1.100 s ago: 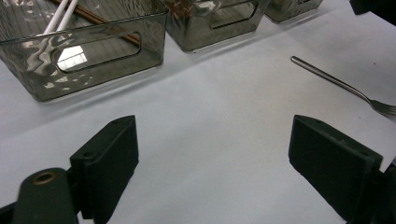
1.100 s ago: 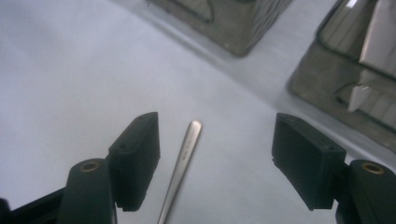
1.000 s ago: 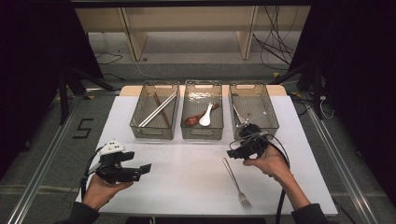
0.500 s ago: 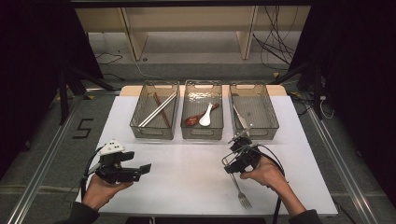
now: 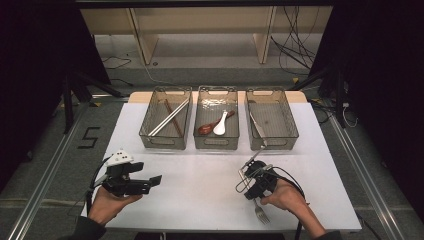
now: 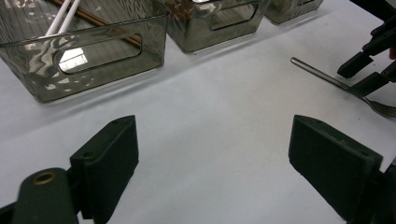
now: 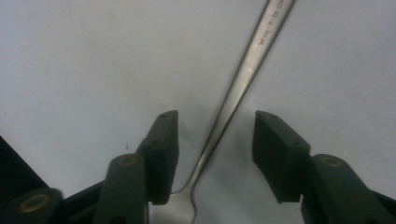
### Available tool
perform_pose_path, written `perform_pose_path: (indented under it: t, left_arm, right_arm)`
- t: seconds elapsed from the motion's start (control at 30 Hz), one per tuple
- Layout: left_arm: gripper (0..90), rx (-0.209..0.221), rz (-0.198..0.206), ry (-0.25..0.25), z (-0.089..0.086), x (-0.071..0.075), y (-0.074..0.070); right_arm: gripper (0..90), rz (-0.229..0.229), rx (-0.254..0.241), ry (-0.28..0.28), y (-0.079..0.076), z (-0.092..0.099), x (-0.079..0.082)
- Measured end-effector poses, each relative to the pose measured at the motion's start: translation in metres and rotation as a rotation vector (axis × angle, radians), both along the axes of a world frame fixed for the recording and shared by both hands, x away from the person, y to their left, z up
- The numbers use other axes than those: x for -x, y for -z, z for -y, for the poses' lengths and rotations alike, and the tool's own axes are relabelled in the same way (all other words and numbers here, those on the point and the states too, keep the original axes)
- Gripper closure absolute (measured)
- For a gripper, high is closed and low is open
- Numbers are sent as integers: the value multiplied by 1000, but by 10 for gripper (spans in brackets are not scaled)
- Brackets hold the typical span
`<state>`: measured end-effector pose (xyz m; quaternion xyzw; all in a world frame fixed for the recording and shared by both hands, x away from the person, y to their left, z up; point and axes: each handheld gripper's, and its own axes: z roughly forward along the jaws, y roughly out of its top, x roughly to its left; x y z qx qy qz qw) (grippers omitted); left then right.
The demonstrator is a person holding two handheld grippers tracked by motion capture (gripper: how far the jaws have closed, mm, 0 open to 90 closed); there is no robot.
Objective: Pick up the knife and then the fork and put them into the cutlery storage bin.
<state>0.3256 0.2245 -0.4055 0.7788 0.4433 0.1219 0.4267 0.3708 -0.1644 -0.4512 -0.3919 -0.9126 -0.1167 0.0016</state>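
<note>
Centrally, spoons inside middle bin.

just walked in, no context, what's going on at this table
A person holds a gripper in each hand at a white table. The right gripper is open with its jaws either side of a fork lying flat, not yet gripped. The left gripper is open over bare table. Three bins sit behind: chopsticks in the left, two spoons in the middle, a utensil I can't identify in the right.

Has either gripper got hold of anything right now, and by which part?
Nothing is held. The right gripper is open, its jaws straddling the fork low on the handle, near the neck, without closing on it. The left gripper is open over bare table.
</note>
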Motion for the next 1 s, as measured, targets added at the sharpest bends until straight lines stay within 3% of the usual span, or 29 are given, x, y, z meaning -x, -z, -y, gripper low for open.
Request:
perform_pose_path:
  t: [0.13, 0.33, 1.0]
  left_arm:
    - [154, 0, 0, 0, 0, 0, 0]
    - [153, 0, 2, 1, 1, 0, 0]
    - [154, -6, 0, 6, 2, 0, 1]
  right_arm:
    - [595, -12, 29, -17, 3, -2, 2]
    - [662, 10, 57, -37, 3, -2, 3]
    - [805, 21, 73, -65, 4, 0, 0]
